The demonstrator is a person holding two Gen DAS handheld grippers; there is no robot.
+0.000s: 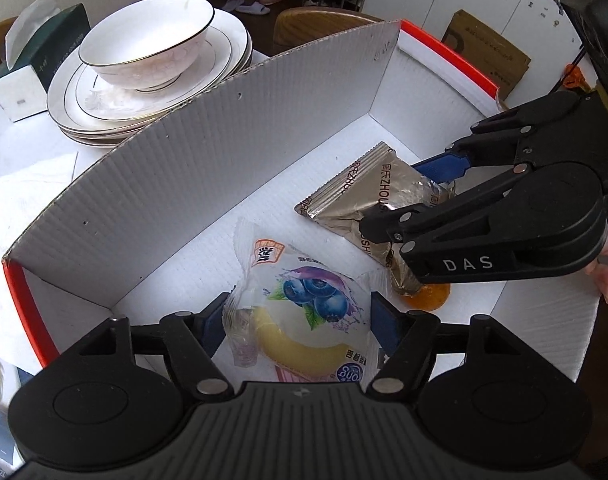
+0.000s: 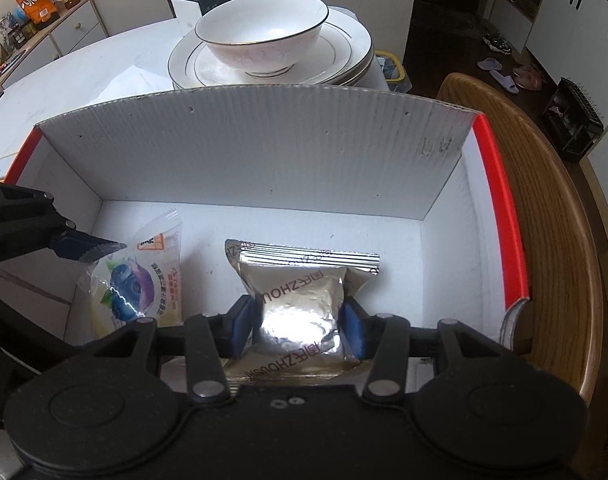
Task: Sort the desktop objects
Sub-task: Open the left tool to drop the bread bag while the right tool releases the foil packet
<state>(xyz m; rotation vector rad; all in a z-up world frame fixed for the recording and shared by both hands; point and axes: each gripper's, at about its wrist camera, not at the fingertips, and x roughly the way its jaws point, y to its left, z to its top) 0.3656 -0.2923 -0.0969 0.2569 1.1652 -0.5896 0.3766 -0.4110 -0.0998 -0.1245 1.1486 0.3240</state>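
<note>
Crinkled foil pouch [image 2: 300, 304] clamped by right tongs [image 2: 298, 326]; left tongs [image 1: 296, 320] pinch glossy blueberry packet [image 1: 304, 300].

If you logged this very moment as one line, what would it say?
left hand-held gripper: shut on clear blueberry-print snack packet | right hand-held gripper: shut on shiny silver foil pouch | both over white corrugated box

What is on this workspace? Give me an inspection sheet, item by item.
Surface: white table carrying a white cardboard box with red edges.
Job's things: blueberry snack packet and silver foil packet, both inside the box; orange jelly-like piece beneath the foil packet.
Clutter: bowl on stacked plates; tissue box.
Grippers: left tool astride the blueberry packet; right tool astride the foil packet.
Cables: nothing seen.
Surroundings: wooden chair, cabinets, slippers on floor.
</note>
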